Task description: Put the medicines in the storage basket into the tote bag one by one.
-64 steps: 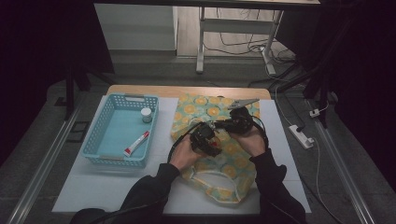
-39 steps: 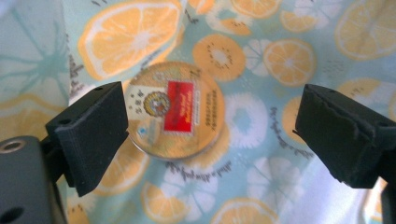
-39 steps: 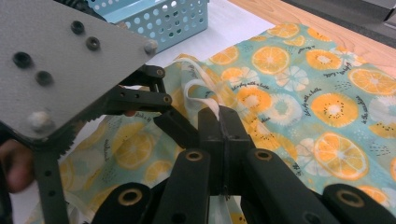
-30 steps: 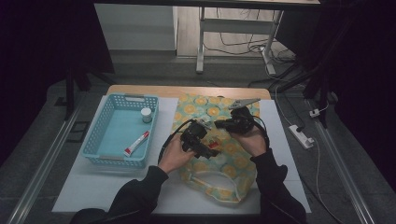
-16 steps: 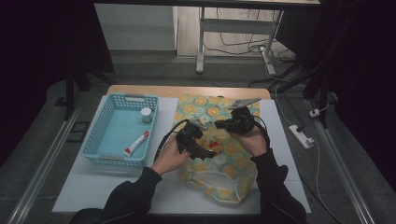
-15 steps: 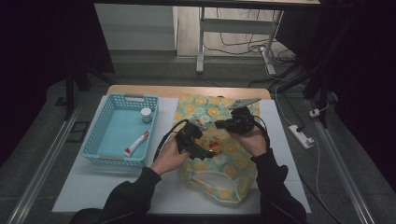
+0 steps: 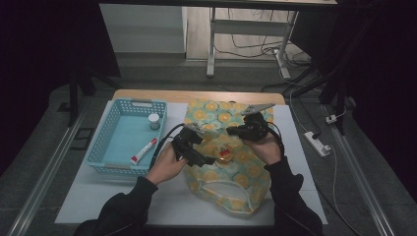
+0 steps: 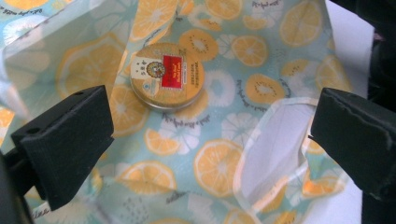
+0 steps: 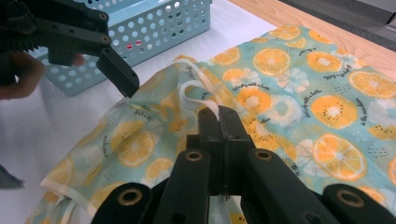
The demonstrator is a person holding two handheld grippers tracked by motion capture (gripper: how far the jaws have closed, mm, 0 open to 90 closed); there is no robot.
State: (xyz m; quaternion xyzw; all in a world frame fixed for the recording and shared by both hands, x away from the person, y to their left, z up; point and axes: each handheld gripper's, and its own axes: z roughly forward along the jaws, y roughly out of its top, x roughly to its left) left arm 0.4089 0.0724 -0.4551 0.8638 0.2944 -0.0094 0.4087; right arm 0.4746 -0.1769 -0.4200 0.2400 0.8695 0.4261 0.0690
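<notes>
Now the left gripper (image 7: 209, 158) backs away, jaws wide and empty; the tin (image 8: 166, 75) sits in the bag (image 7: 231, 172), which the right gripper (image 9: 219, 114) pinches by its strap.

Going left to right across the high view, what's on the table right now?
Light blue perforated plastic basket → left gripper → small round tin with red label → right gripper → white power strip on the floor.

The person's left hand (image 7: 164, 164) holds the left black two-jaw gripper (image 7: 199, 153) low over the table, its body angled toward the right, its jaws standing wide apart with nothing pressed between the pads. The right hand (image 7: 268, 147) holds the right black two-jaw gripper (image 9: 218, 114) with its jaws clamped together on a white strap (image 9: 198, 91). Both dark-sleeved forearms reach in from below.
</notes>
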